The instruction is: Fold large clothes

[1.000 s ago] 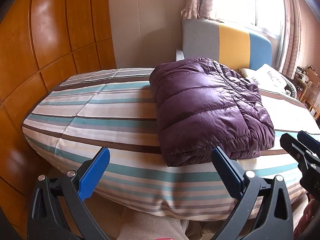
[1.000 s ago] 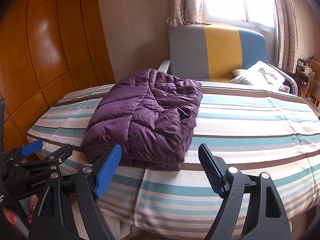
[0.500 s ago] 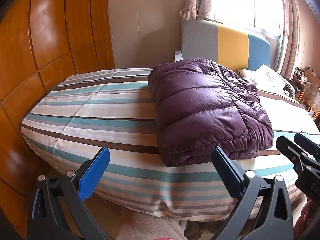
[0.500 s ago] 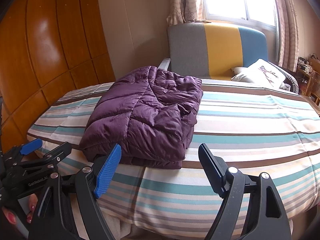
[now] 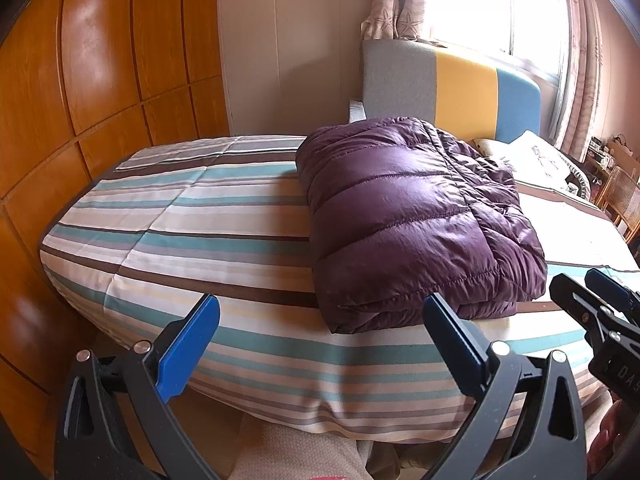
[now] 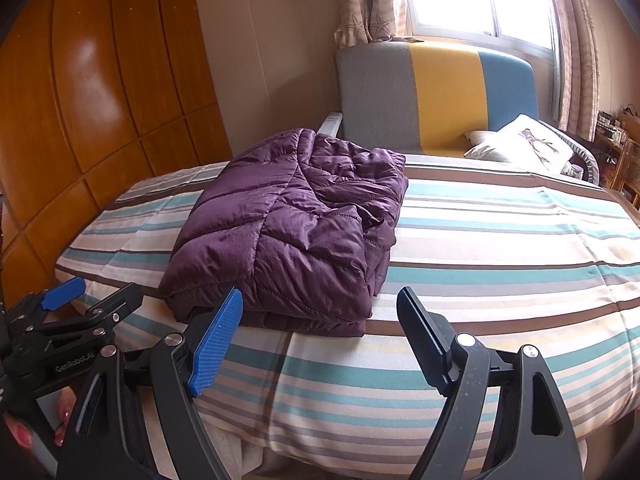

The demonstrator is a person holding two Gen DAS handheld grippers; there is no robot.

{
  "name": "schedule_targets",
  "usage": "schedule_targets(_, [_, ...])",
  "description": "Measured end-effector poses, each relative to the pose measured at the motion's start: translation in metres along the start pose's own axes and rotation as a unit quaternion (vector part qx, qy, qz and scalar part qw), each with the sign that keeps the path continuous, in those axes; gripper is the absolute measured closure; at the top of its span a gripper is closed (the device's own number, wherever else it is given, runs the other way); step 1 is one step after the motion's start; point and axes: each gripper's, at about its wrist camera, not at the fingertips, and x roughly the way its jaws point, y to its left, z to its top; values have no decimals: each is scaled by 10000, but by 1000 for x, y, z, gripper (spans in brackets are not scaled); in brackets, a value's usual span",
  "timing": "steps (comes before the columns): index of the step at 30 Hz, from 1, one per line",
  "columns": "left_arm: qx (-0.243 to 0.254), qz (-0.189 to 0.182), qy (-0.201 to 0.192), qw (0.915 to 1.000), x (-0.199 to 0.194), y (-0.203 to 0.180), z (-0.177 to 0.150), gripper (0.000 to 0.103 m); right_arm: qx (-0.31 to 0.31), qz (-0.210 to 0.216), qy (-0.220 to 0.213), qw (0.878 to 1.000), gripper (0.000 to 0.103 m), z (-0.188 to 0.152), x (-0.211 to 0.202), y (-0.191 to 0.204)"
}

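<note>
From the left wrist camera, the left gripper [image 5: 320, 344] has its jaws spread wide with nothing between them and nothing touching the pads. It hangs short of the near edge of the bed [image 5: 192, 216], over the striped cover where it rolls down toward the floor. The folded purple down jacket [image 5: 408, 216] lies on the cover ahead of the tongs and off toward their right finger, whose tip overlaps the jacket's near corner in the picture without visibly pressing on it. To the left of the tongs the bed is bare stripes, and beyond that stands a wooden wardrobe [image 5: 100, 80]. Far ahead, past the jacket, rises a grey, yellow and blue headboard [image 5: 452, 84]. The right gripper [image 5: 600, 300] pokes in at the far right, beside the left one.

From the right wrist camera, the right gripper [image 6: 320, 340] is likewise wide open and empty, held just in front of the bed's near edge. The down jacket [image 6: 292, 232] sits ahead and to the left, its near fold just behind the left blue pad; contact cannot be made out. Striped cover fills the gap between the fingers. The left gripper [image 6: 92, 292] shows low on the left, open, with a hand [image 6: 60, 420] under it. A pillow [image 6: 528, 140] rests far ahead to the right.
</note>
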Motion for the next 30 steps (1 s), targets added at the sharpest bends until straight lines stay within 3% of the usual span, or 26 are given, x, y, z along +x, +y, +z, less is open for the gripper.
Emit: schedule_targets(30, [-56, -79, 66, 9999, 2, -1, -2, 2, -27, 15, 79, 10000, 24, -1, 5, 3])
